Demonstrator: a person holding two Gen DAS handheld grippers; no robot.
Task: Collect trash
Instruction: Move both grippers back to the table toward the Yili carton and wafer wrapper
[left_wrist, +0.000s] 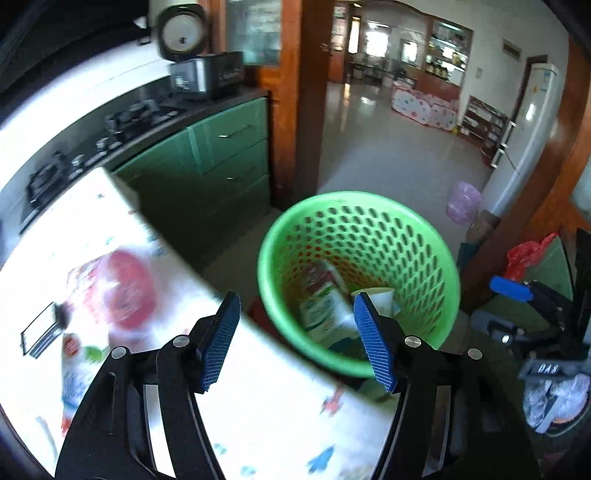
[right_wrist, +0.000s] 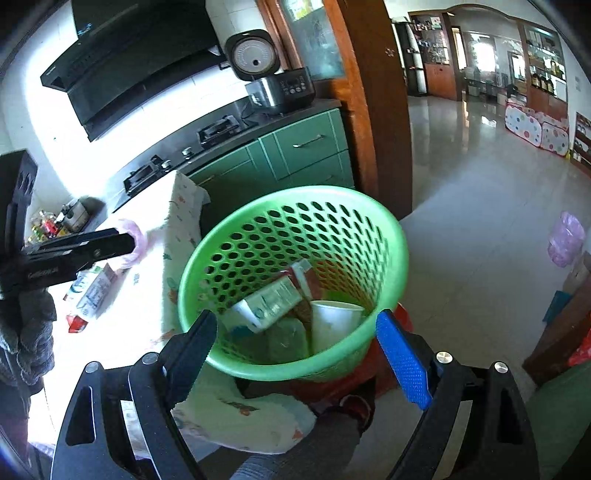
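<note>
The green basket (right_wrist: 295, 280) stands just beside the table (left_wrist: 258, 417), its near rim at the table's edge. It is round plastic, pierced all over its wall with oval holes, and it appears to rest on something red below. Inside lie a carton (right_wrist: 266, 306) on its side, a white paper cup (right_wrist: 338, 319) with its mouth upward, and other wrappers too jumbled to tell apart.

The right gripper (right_wrist: 295, 349) hangs over the basket's near rim with its fingers spread wide, one to each side of the rim, gripping nothing. The left gripper (left_wrist: 297, 338) is likewise spread wide and empty, straddling the table edge, its right pad (left_wrist: 375, 345) over the basket's mouth. The pads are blue and finely ridged on black arms.

The table wears a white cloth printed with small coloured figures, washed out by strong light. On it, well apart from the basket, lie a red-lidded tub (left_wrist: 127, 290) under clear film, a packet (left_wrist: 75, 369) and, in the right view, another carton (right_wrist: 92, 293), all blurred.

Beyond the table run green cabinets (right_wrist: 295, 155) under a dark counter with a gas hob (right_wrist: 177, 158), a black hood (right_wrist: 122, 66) above it and an open rice cooker (right_wrist: 269, 74) at the end. A wooden door frame (right_wrist: 373, 92) opens on a glossy tiled floor (right_wrist: 469, 192), with a fridge (left_wrist: 524, 136) and a pink bag (left_wrist: 461, 203) near the wall.
</note>
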